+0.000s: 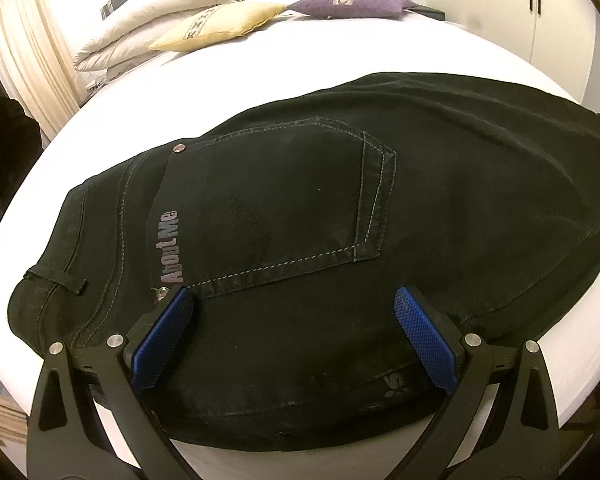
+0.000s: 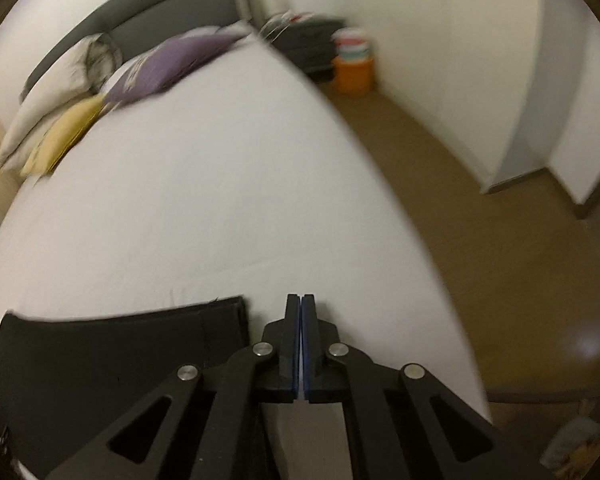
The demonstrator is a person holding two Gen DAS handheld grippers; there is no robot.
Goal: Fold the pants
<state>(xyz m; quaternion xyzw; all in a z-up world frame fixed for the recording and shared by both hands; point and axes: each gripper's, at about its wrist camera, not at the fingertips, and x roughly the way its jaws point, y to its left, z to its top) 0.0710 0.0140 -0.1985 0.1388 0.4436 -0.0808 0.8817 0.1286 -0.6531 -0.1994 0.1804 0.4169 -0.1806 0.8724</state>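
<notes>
Black jeans (image 1: 300,216) lie folded lengthwise on the white bed (image 1: 228,80), back pocket up, waistband at the left, legs running off to the right. My left gripper (image 1: 294,292) is open, its blue pads (image 1: 164,332) spread just above the seat of the jeans near the bed's front edge, holding nothing. In the right wrist view my right gripper (image 2: 301,300) is shut with its fingers pressed together and nothing between them, over the white sheet (image 2: 204,184). The leg end of the jeans (image 2: 112,344) lies just left of it. This view is blurred.
White, yellow (image 1: 220,24) and purple (image 1: 356,0) pillows lie at the head of the bed against a grey headboard (image 2: 148,8). Brown floor (image 2: 480,248), white wardrobes (image 2: 460,60), a dark nightstand (image 2: 308,44) and an orange bin (image 2: 354,72) are to the bed's right.
</notes>
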